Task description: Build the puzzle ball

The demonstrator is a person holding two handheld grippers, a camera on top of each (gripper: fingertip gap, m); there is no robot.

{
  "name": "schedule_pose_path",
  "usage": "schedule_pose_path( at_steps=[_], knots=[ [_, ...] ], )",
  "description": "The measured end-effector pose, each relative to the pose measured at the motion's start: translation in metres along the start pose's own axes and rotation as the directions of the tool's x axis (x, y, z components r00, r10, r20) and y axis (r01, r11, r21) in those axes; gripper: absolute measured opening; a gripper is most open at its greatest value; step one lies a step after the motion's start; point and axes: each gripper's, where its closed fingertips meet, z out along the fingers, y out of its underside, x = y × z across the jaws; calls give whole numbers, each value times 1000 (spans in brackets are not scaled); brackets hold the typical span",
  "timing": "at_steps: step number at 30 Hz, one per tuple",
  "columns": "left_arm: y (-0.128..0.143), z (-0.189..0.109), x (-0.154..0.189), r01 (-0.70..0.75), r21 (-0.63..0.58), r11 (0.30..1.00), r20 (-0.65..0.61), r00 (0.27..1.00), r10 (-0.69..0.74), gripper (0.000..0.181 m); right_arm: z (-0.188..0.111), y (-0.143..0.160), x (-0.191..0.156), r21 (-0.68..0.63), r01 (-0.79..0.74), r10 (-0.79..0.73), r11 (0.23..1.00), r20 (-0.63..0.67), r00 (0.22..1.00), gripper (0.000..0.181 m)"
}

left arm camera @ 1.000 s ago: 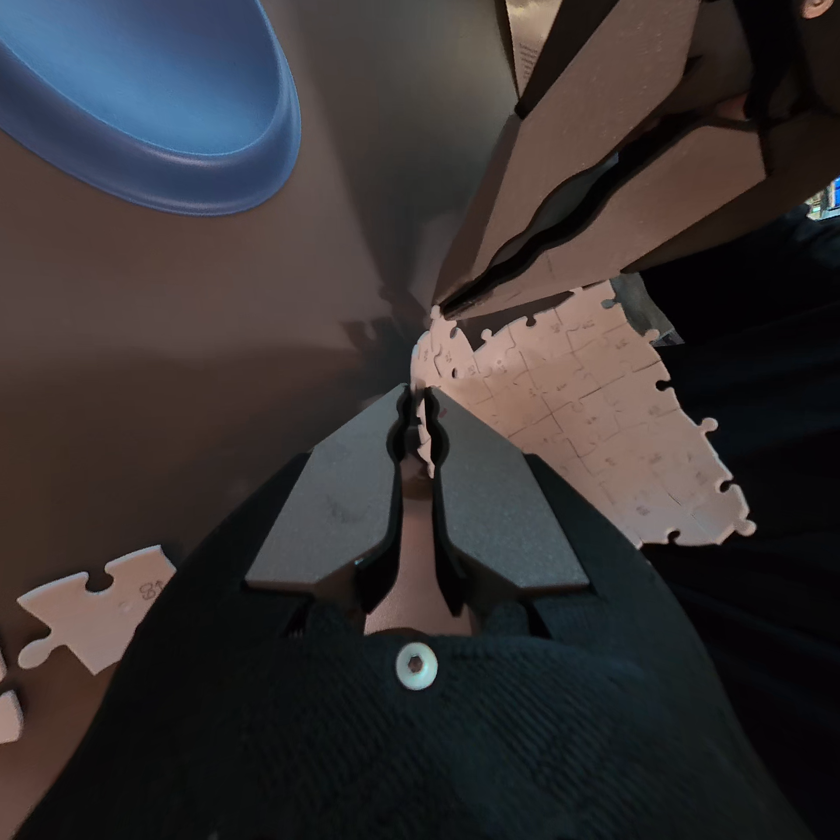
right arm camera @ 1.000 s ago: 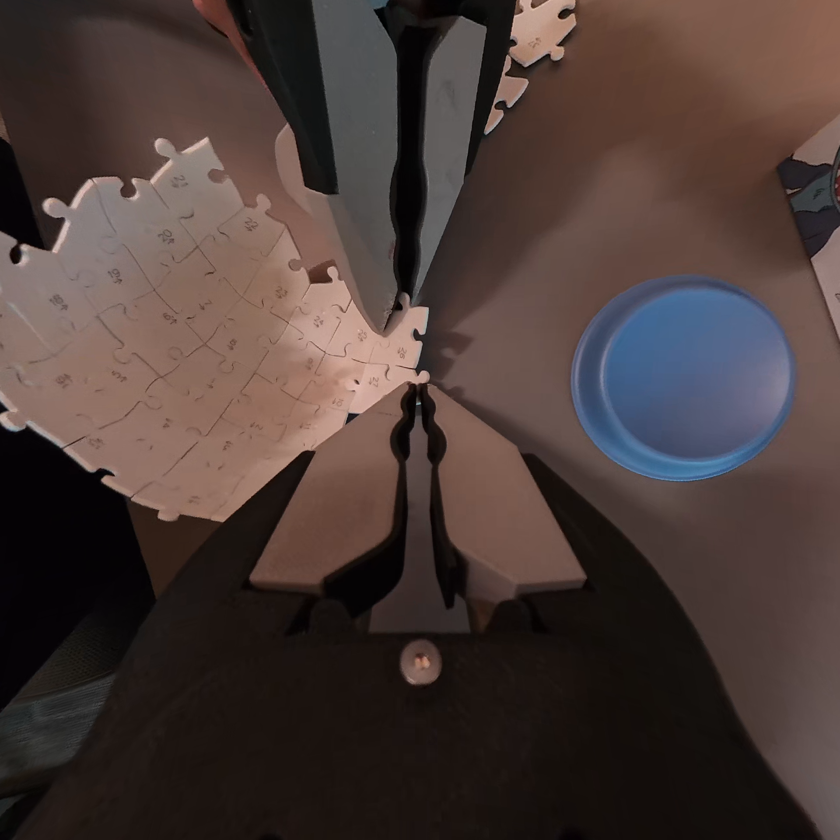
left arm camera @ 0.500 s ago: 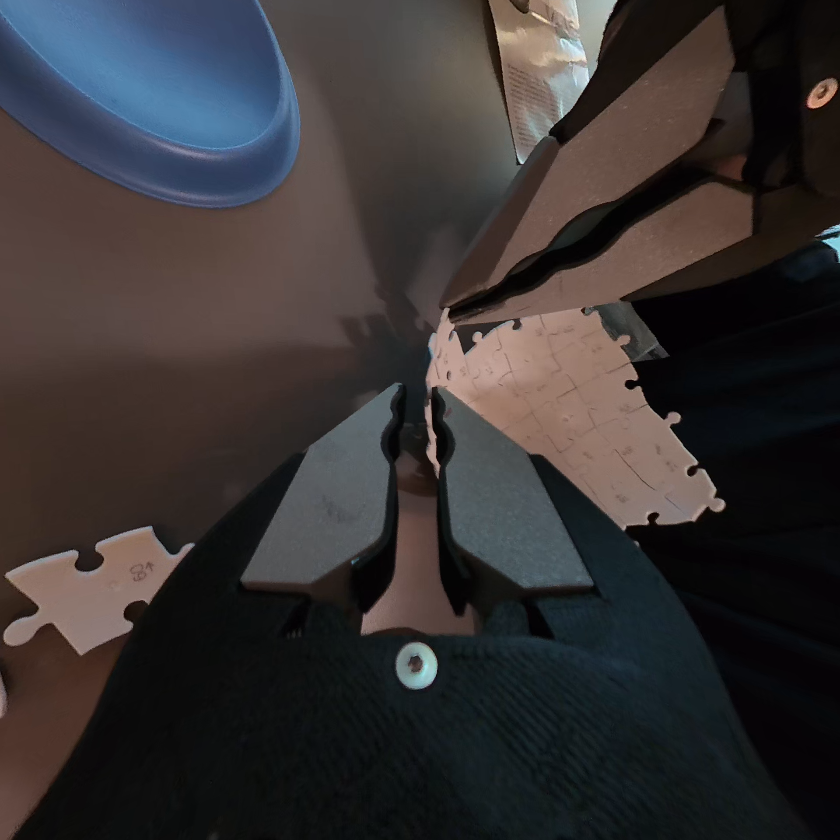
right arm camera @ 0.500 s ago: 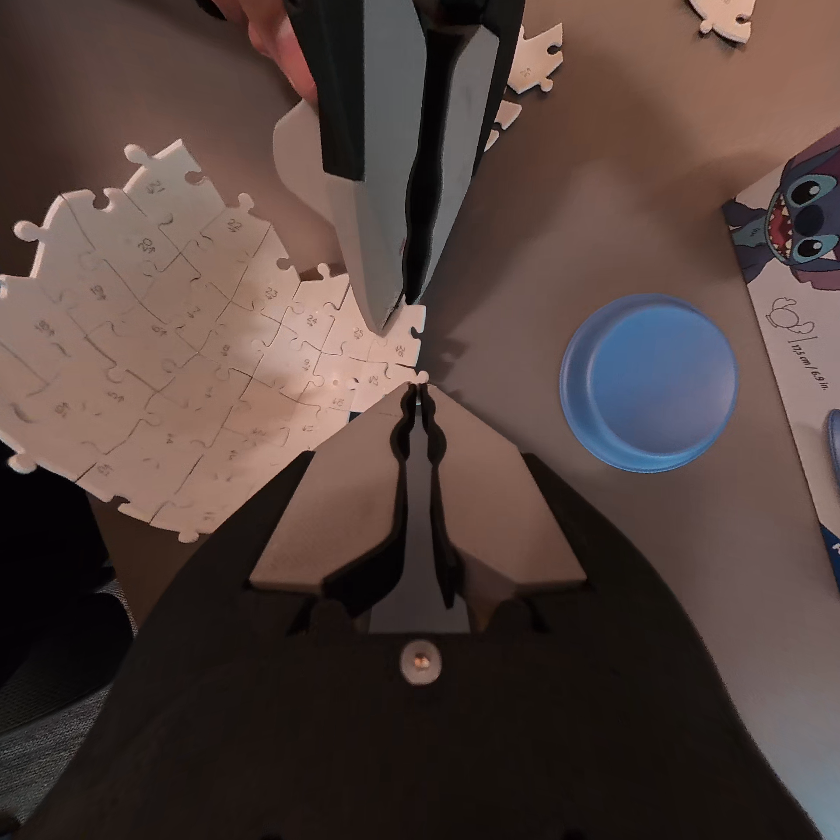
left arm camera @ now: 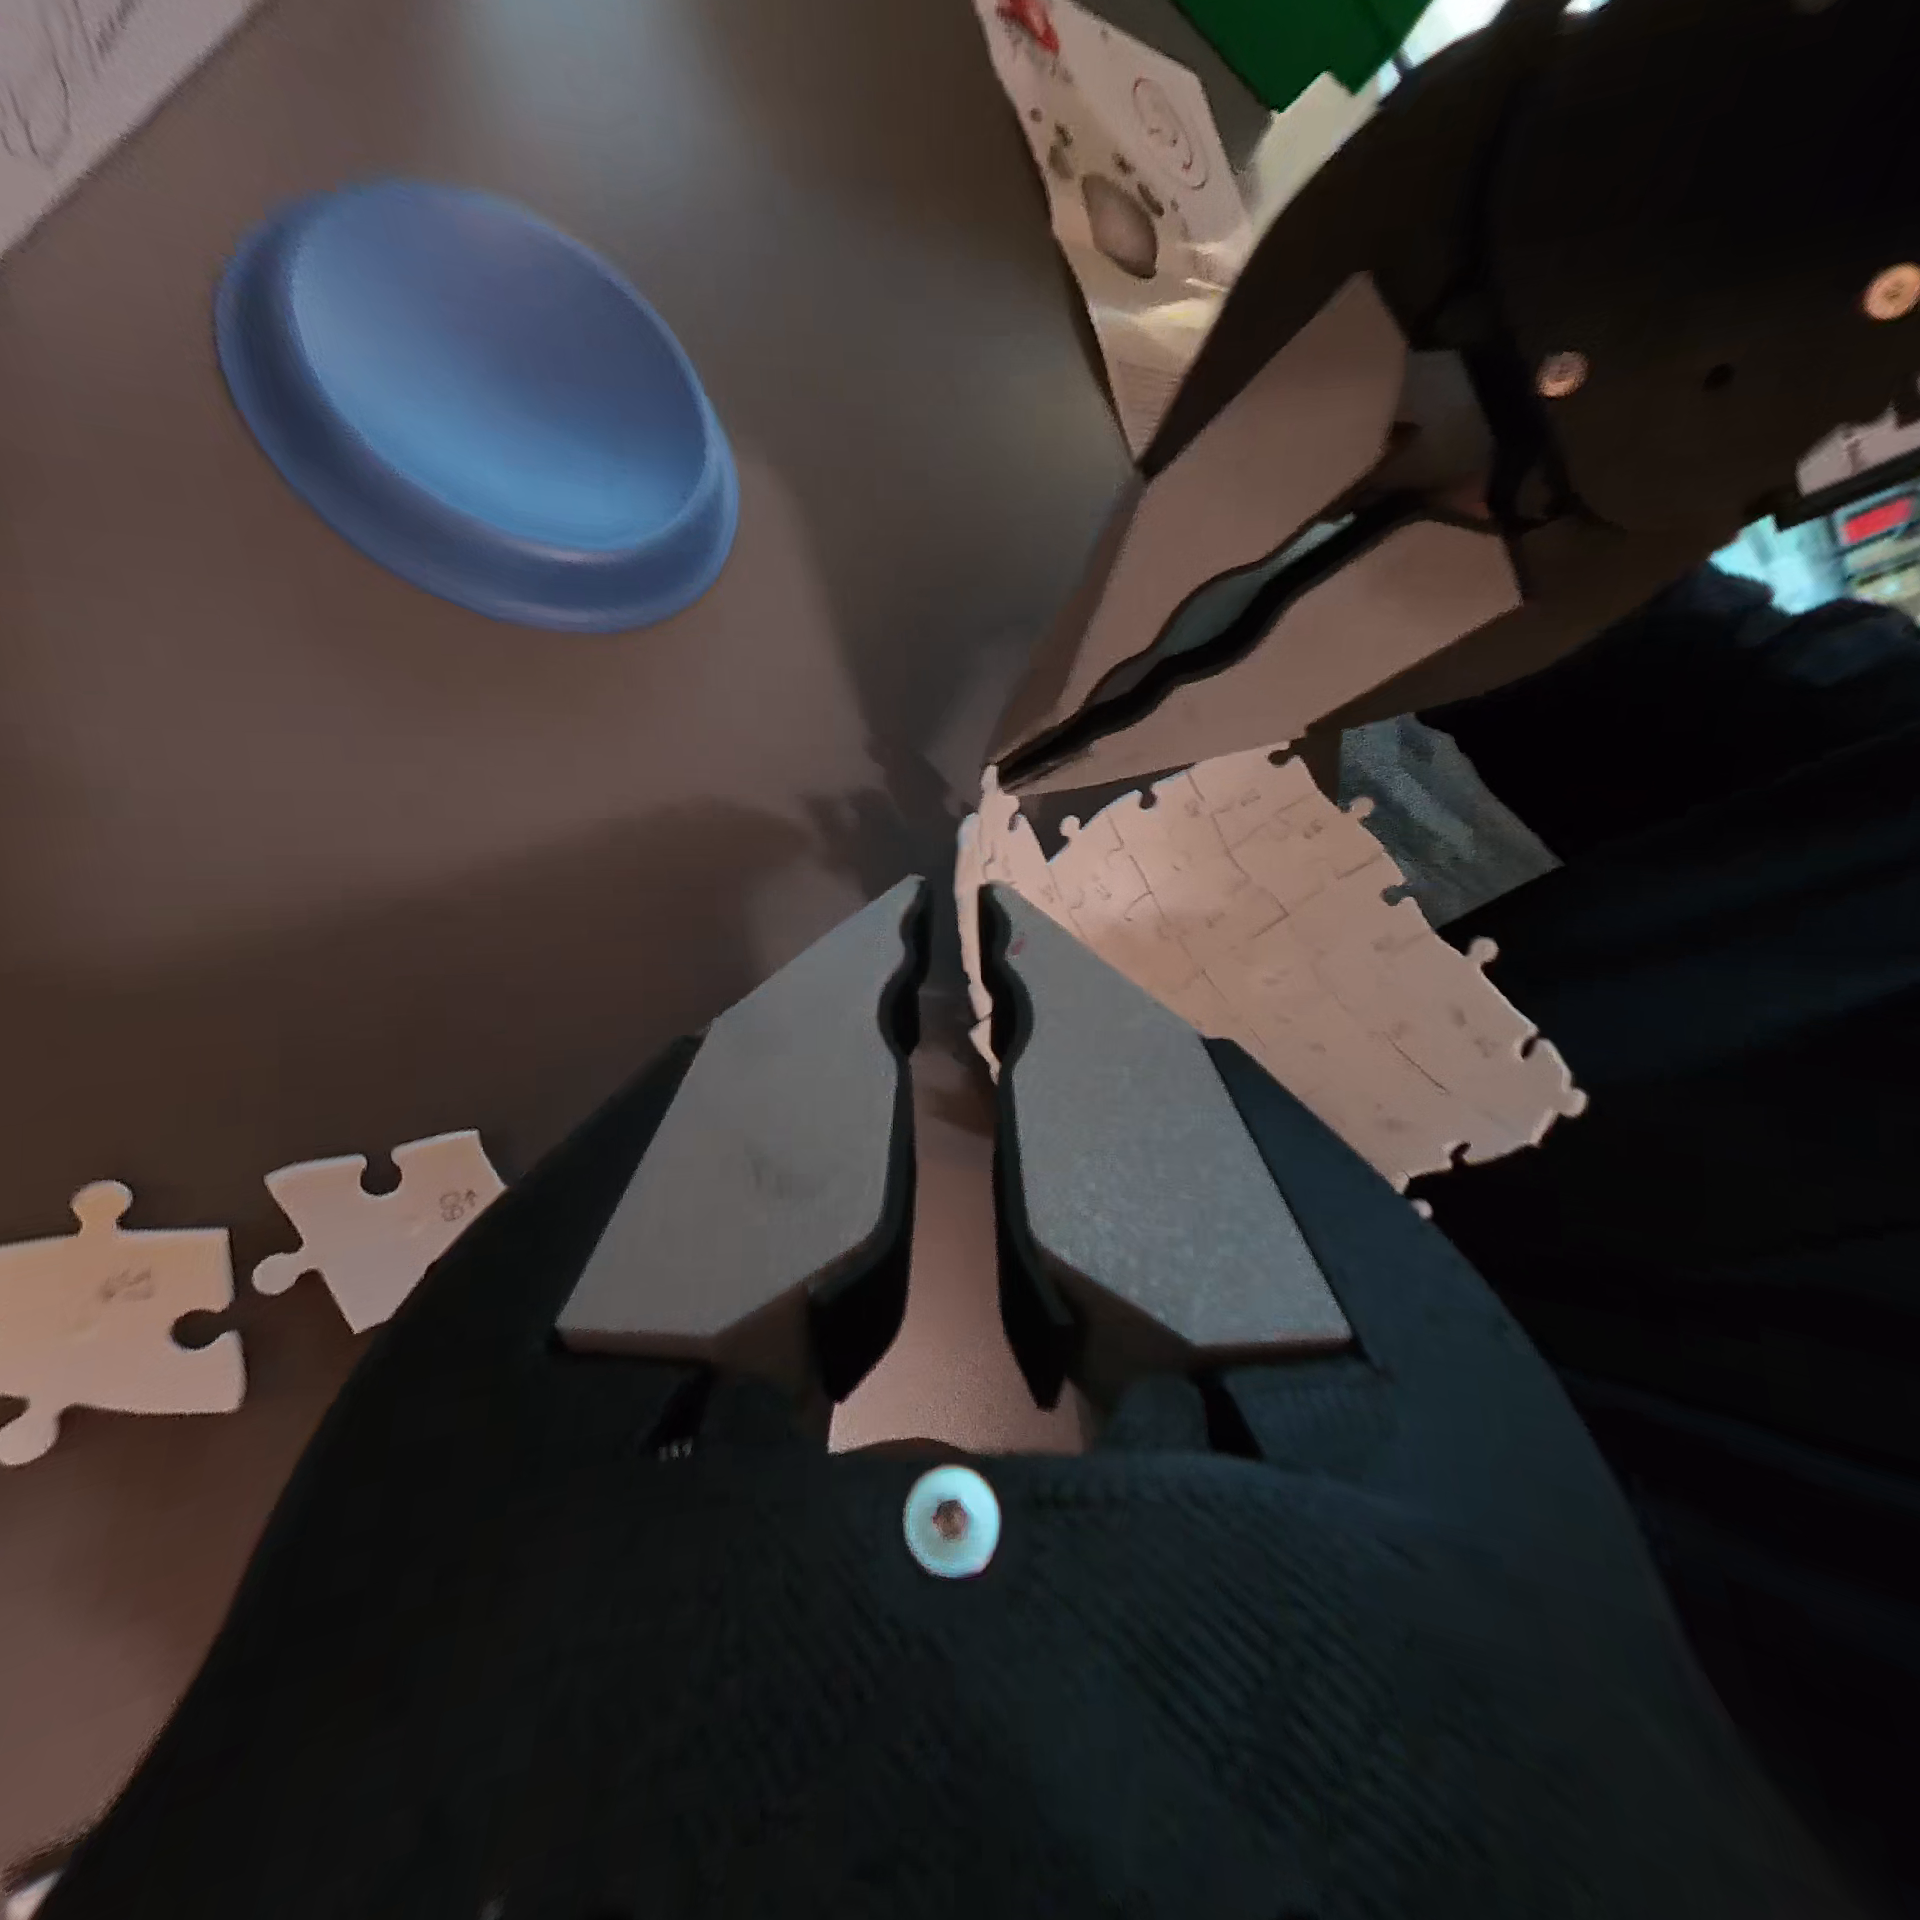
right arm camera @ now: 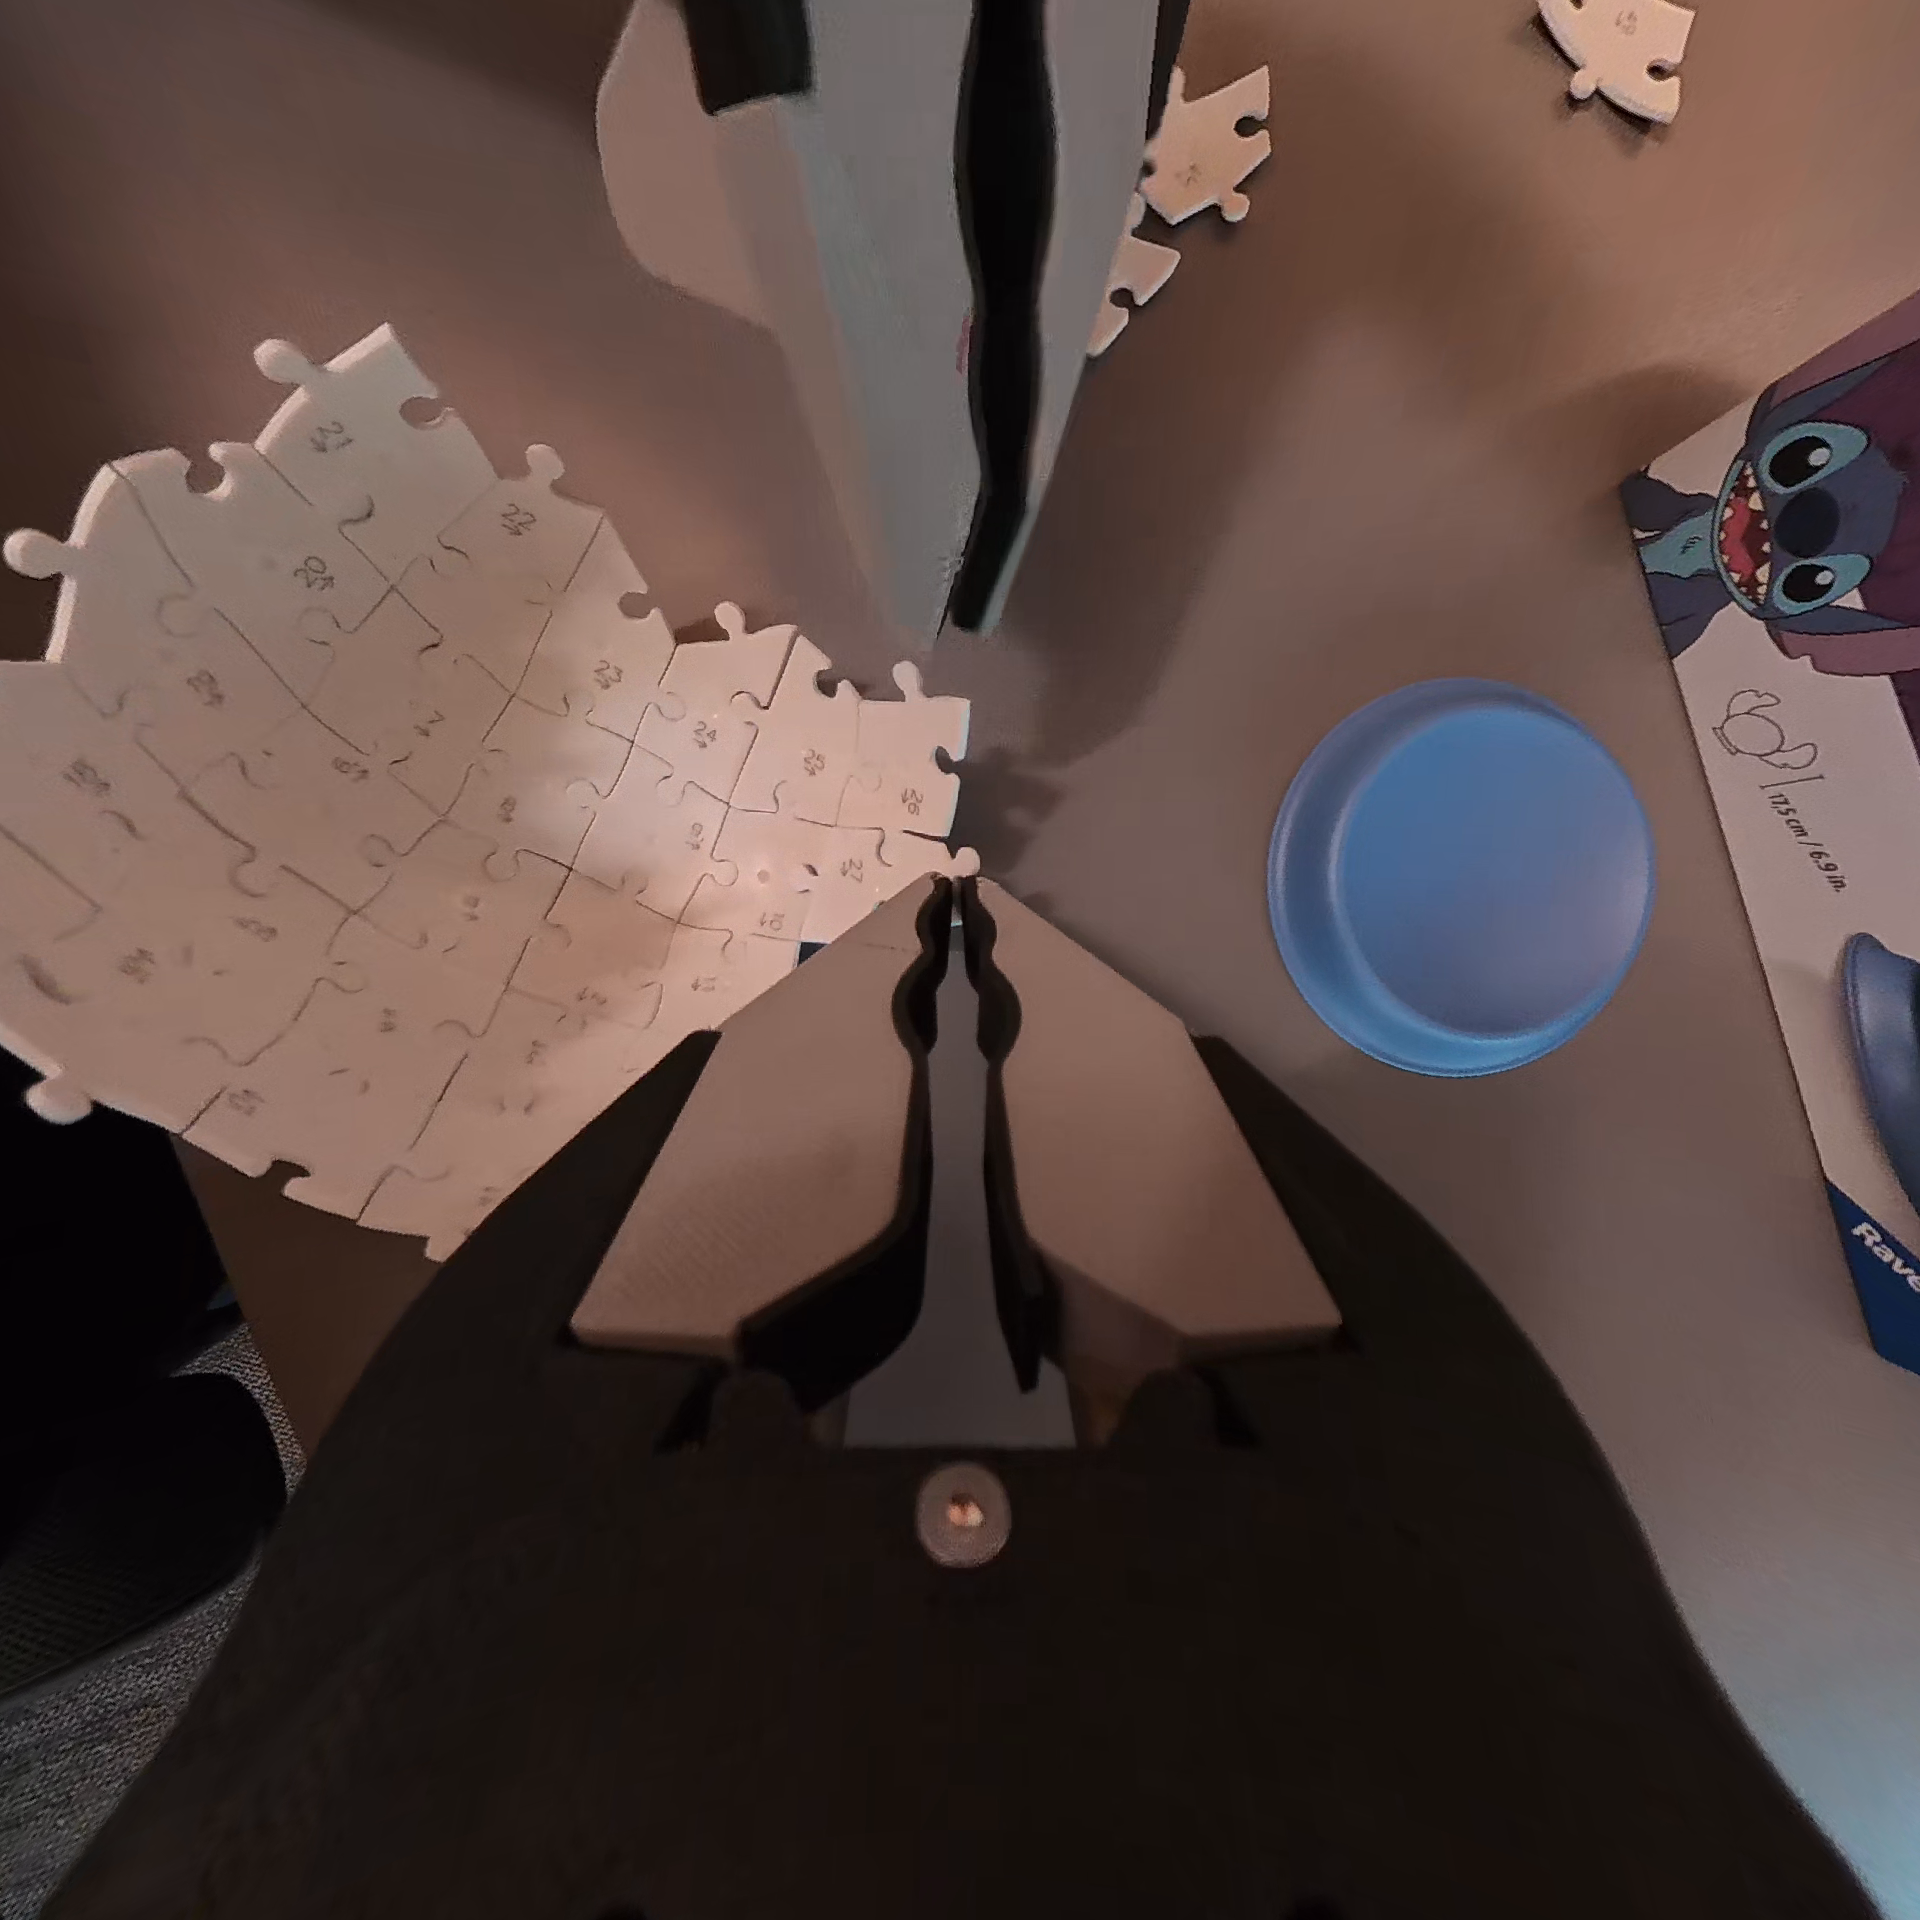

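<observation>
The partly built puzzle ball is a curved white shell of joined numbered pieces (right arm camera: 416, 831). It also shows in the left wrist view (left arm camera: 1247, 956). My right gripper (right arm camera: 954, 883) is shut on a tab at the shell's right edge and holds it above the table; in the left wrist view it (left arm camera: 1013, 769) pinches the shell's corner. My left gripper (left arm camera: 951, 904) is slightly open and empty, with the shell's edge just beside its right finger. In the right wrist view its fingers (right arm camera: 904, 312) hang a little clear of the shell.
A round blue dish (right arm camera: 1465, 883) sits on the brown table (right arm camera: 1351, 416), also in the left wrist view (left arm camera: 468, 416). Loose white pieces lie nearby (left arm camera: 384, 1216), (left arm camera: 104, 1320), (right arm camera: 1205, 145), (right arm camera: 1621, 52). A printed puzzle box (right arm camera: 1818, 644) lies at the right. The tips of one gripper are about 4 centimeters away from the tips of the other. The round blue dish (right arm camera: 1465, 883) is about 11 centimeters from my right fingertips. The left camera catches it too, in the left wrist view (left arm camera: 564, 405).
My left gripper has opened, let go of the shell's edge and drawn back from it. My right gripper keeps its hold. Both views have moved away from the table.
</observation>
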Motion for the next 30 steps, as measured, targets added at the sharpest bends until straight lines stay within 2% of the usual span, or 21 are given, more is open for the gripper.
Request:
schedule_pose_path(
  at_steps=[2,5,9,12,21,30],
  knots=[
    [1,0,12,-139,-8,990,13,990,139,0,0,0,0,1,-2,2,1000,2,1000,0],
    [13,8,18,-375,-120,919,101,916,387,0,2,1,1,-6,-7,7,1000,6,1000,0],
    [20,22,23,-510,-239,826,124,828,547,0,3,1,2,-6,-14,14,1000,13,1000,0],
    [18,28,24,-549,-269,791,114,797,593,0,4,1,2,-1,-19,19,1000,17,1000,0],
    [19,37,15,-560,-333,759,111,776,621,0,5,2,2,2,-24,24,1000,27,999,0],
    [18,40,15,-579,-325,747,111,762,639,0,7,3,3,14,-53,52,999,51,997,0]
  ],
)
